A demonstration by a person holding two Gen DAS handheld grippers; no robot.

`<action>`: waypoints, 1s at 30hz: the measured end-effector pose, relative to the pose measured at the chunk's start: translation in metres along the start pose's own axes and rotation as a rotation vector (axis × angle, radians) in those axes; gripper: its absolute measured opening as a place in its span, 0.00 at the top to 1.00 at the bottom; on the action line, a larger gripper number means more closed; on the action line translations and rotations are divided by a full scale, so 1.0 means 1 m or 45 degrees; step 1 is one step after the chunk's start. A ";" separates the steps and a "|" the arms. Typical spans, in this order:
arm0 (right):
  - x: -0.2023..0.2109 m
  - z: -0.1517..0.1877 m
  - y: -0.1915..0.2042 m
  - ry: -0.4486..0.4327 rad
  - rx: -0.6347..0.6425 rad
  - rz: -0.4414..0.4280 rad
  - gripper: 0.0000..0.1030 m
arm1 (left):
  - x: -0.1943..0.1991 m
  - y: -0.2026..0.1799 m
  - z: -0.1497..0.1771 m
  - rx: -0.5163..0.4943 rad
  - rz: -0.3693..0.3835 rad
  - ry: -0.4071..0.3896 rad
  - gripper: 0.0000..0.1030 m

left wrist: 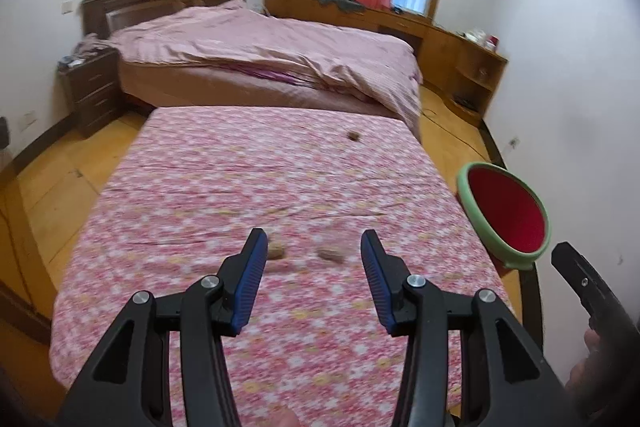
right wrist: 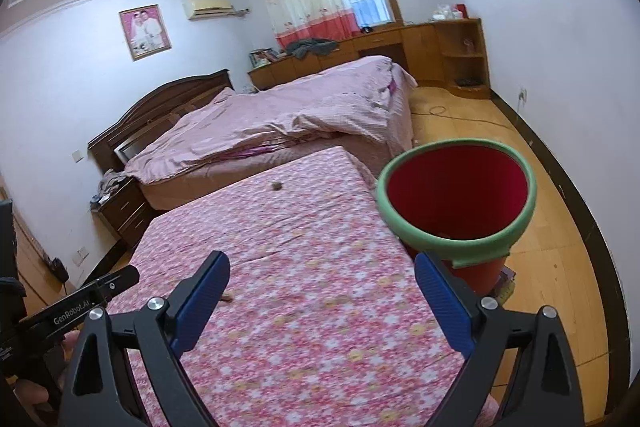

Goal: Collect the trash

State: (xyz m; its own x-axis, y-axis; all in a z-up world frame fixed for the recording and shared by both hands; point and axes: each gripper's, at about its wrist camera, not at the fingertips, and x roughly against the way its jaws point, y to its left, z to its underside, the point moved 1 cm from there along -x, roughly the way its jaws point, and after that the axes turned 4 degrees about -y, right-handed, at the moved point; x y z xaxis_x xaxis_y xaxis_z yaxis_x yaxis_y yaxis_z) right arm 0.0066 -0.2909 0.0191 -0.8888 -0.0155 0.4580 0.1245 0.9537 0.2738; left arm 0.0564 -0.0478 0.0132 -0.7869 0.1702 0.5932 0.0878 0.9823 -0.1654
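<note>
Three small brown scraps lie on the pink floral cloth (left wrist: 224, 187). Two are near: one (left wrist: 276, 250) just inside my left finger, one (left wrist: 331, 255) between the fingers. The third (left wrist: 353, 136) lies far off; it also shows in the right wrist view (right wrist: 275, 185). My left gripper (left wrist: 314, 247) is open and empty above the cloth. My right gripper (right wrist: 322, 275) is open and empty, over the cloth's right part. A red bin with a green rim (right wrist: 456, 195) stands beside the cloth's right edge; it also shows in the left wrist view (left wrist: 506, 213). A near scrap (right wrist: 227, 297) peeks past my right gripper's left finger.
A bed with a pink quilt (left wrist: 260, 47) stands behind the cloth-covered surface. A dark nightstand (left wrist: 94, 87) is at the left, wooden cabinets (left wrist: 460, 55) at the back right. Wooden floor (right wrist: 540, 267) runs along the right wall past the bin.
</note>
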 end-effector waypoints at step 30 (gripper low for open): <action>0.024 0.012 0.046 -0.033 0.128 -0.074 0.07 | 0.045 0.030 0.013 0.037 -0.151 -0.131 0.53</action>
State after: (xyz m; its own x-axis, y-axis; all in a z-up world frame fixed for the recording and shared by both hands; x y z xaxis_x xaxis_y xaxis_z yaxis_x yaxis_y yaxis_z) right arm -0.0147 -0.2438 0.0326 -0.9047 -0.0653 0.4210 0.0285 0.9767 0.2126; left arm 0.0157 -0.0122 0.0243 -0.8491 0.0426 0.5265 -0.0260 0.9922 -0.1222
